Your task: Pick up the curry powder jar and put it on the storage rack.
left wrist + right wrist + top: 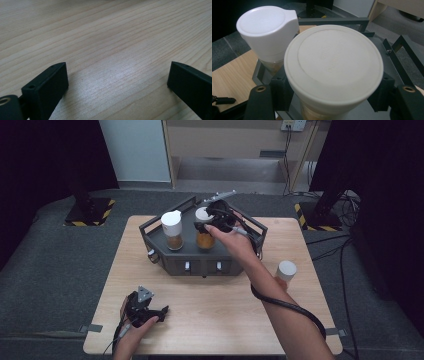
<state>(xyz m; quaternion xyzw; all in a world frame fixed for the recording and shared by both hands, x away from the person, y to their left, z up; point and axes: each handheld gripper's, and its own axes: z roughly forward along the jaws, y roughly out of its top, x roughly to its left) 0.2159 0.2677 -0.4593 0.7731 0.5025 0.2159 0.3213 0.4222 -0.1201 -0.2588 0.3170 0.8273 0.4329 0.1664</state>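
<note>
Spice jar (333,72), round cream lid, amber contents: clamped between right gripper (216,220) jaws, just under the lid. Sits over the back-right part of the dark grey rack (165,261), at mid table (210,320), far side. Bottom contact with rack floor: can't tell, hand in the way.

Key relation: jar axis vertical, grip from the side, jaws level across the neck. Second jar (172,230), flip-top white cap, stands upright just to the left in the same rack, close but apart. Rack rails (332,21) behind and to the right. So lift or lower needs to run straight along the jar axis; any sideways drift likely clips the neighbour or a rail.

Right arm: stretched forward across the table from bottom right, wrist over the rack front edge, gripper body above and behind the jar, cable trailing along the forearm. Nearer hand by far.

Left gripper (145,307): parked low at near-left of the table, well apart from the rack, jaws spread wide, nothing between, bare wood grain ahead. Hand wrapped on the handle, idle pose.

Third container, white cylinder (286,270), on the table right of the rack, partly behind the right forearm. Untouched.
</note>
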